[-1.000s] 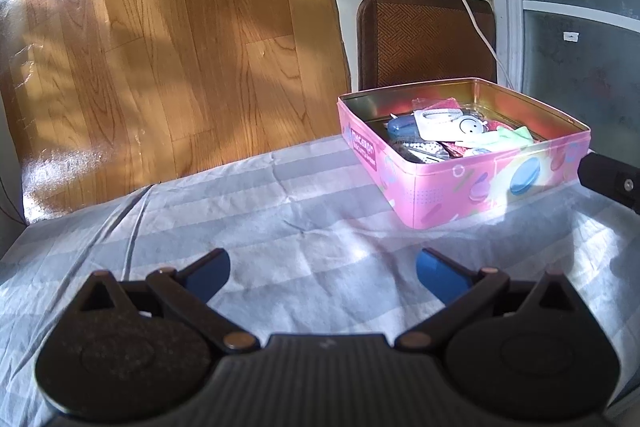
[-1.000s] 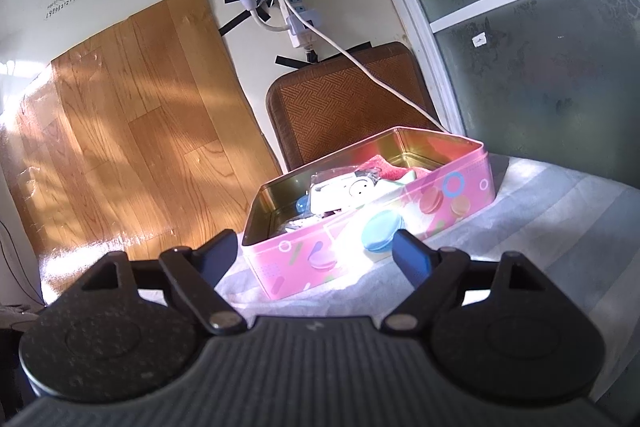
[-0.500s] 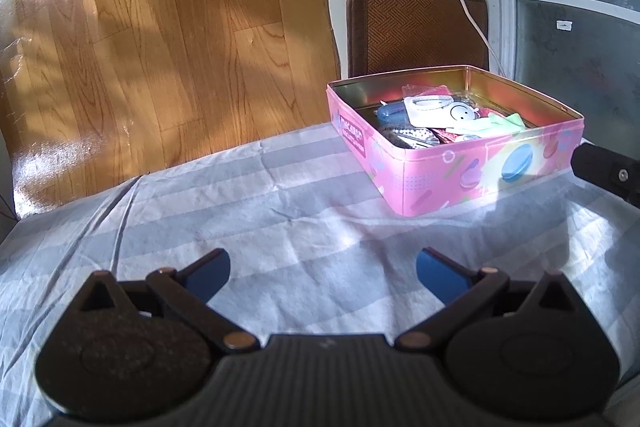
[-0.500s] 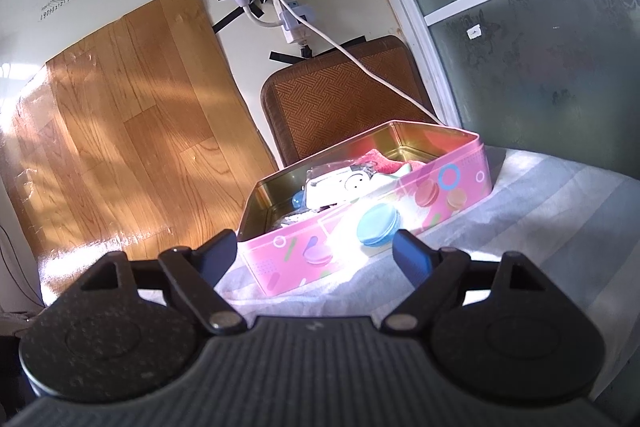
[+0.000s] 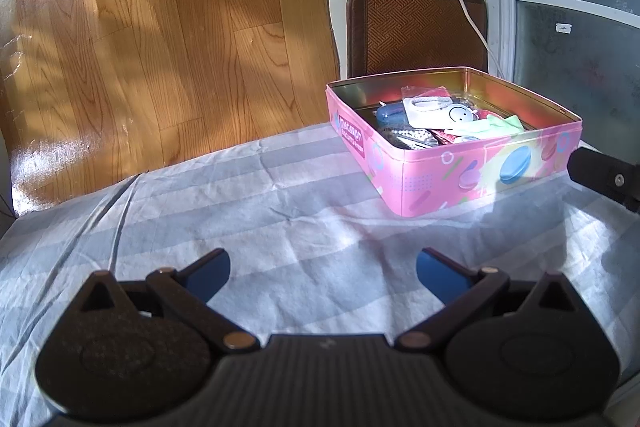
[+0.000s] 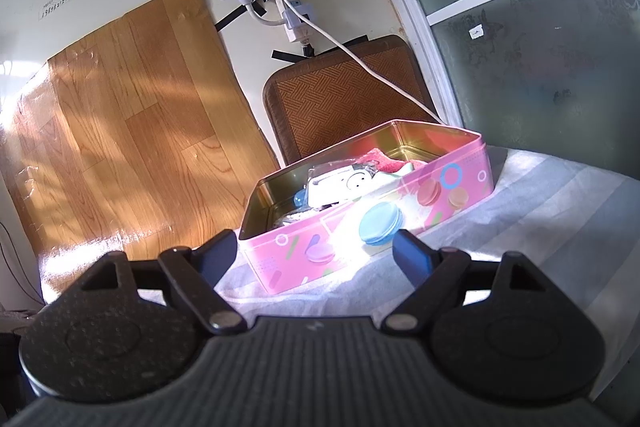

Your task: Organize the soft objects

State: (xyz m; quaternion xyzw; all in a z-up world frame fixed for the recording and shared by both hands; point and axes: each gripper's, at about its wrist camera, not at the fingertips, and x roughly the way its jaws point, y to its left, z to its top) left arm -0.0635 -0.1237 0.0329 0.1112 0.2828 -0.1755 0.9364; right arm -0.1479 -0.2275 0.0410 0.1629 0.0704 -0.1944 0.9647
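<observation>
Fingers (image 5: pixel 438 273) apart over striped cloth (image 5: pixel 280 211)

I see a pink tin (image 5: pixel 476 183), lidless, resting flat on the striped cloth; inside lie a red cloth (image 6: pixel 376 159), a pale-green fabric piece (image 5: pixel 498 126), and mixed small items.

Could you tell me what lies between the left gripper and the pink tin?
In the left wrist view, only bare striped cloth lies between the open left gripper and the pink tin; nothing rests on that stretch.
</observation>
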